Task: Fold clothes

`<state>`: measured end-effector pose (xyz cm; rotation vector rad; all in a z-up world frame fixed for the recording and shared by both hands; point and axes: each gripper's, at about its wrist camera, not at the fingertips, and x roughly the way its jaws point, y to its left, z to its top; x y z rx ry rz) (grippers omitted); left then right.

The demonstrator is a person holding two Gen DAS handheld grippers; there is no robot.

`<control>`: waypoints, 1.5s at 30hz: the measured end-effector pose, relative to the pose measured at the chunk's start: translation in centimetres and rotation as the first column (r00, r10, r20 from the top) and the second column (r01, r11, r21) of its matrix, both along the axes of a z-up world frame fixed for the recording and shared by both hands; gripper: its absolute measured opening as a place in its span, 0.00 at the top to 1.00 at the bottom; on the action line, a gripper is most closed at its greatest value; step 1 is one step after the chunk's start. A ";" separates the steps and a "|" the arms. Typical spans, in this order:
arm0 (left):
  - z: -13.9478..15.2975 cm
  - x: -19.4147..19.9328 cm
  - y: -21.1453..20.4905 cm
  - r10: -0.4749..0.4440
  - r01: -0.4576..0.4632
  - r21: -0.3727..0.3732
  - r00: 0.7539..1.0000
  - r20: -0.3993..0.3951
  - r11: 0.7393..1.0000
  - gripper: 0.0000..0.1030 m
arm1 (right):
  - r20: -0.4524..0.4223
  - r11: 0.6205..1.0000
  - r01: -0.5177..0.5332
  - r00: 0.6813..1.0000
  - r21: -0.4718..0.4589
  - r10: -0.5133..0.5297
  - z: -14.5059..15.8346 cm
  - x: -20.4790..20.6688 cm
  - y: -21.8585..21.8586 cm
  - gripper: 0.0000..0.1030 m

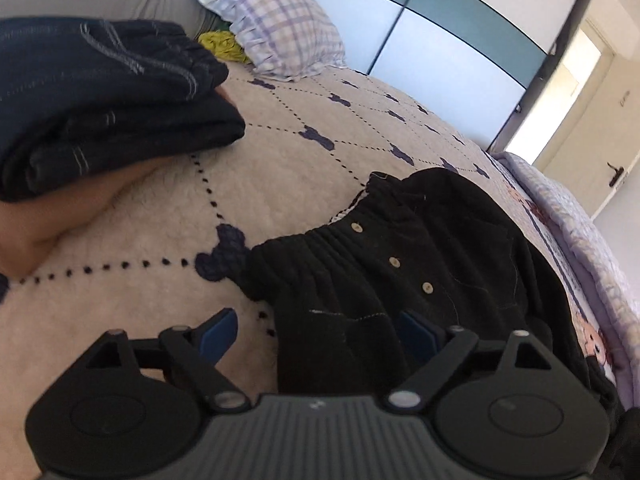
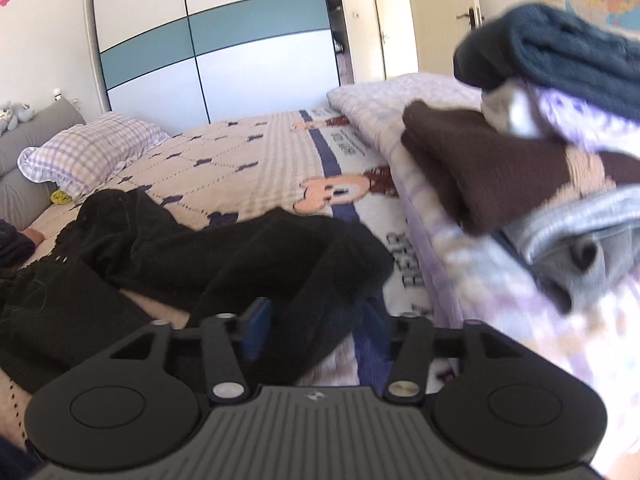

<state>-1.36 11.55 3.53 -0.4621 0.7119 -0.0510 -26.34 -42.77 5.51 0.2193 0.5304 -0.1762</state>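
Black trousers [image 1: 400, 264] with a gathered waistband and small pale buttons lie rumpled on the cream quilted bedspread [image 1: 280, 168]. My left gripper [image 1: 318, 336] hangs open wide just over the waist end. Cloth lies between its blue pads [image 1: 218, 334], and neither pad presses on it. In the right wrist view the trouser legs [image 2: 240, 256] stretch across the bed. My right gripper [image 2: 314, 326] stands open over one leg end, which lies loose between the fingers.
Folded dark jeans [image 1: 100, 100] sit at the left over a peach-coloured shape I cannot identify. A checked pillow [image 1: 272, 20] lies by the headboard. On the right a stack of folded clothes [image 2: 480, 168] rests on a lilac quilt [image 2: 480, 280]. A wardrobe [image 2: 220, 52] stands behind.
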 end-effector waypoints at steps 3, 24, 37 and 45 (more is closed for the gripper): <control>-1.1 1.0 0.1 0.044 -0.045 -0.076 0.999 -0.015 0.996 0.10 | -0.041 0.998 -0.040 0.998 0.043 0.042 -2.8 -0.3 -0.1 0.43; 5.1 -10.5 1.7 0.034 -0.023 -0.101 0.994 0.103 0.995 0.73 | 0.407 0.976 -0.074 0.913 0.203 -0.015 11.9 -5.4 -2.2 0.91; 8.1 -7.7 5.0 -0.056 0.036 0.133 0.987 0.153 0.990 0.07 | 0.068 0.983 0.128 0.990 -0.132 -0.120 1.7 4.3 -2.7 0.59; 3.5 5.9 -0.5 -0.285 0.288 0.121 0.958 -0.045 0.950 0.03 | -0.152 0.769 -0.378 0.923 -0.515 0.352 1.8 12.1 2.6 0.40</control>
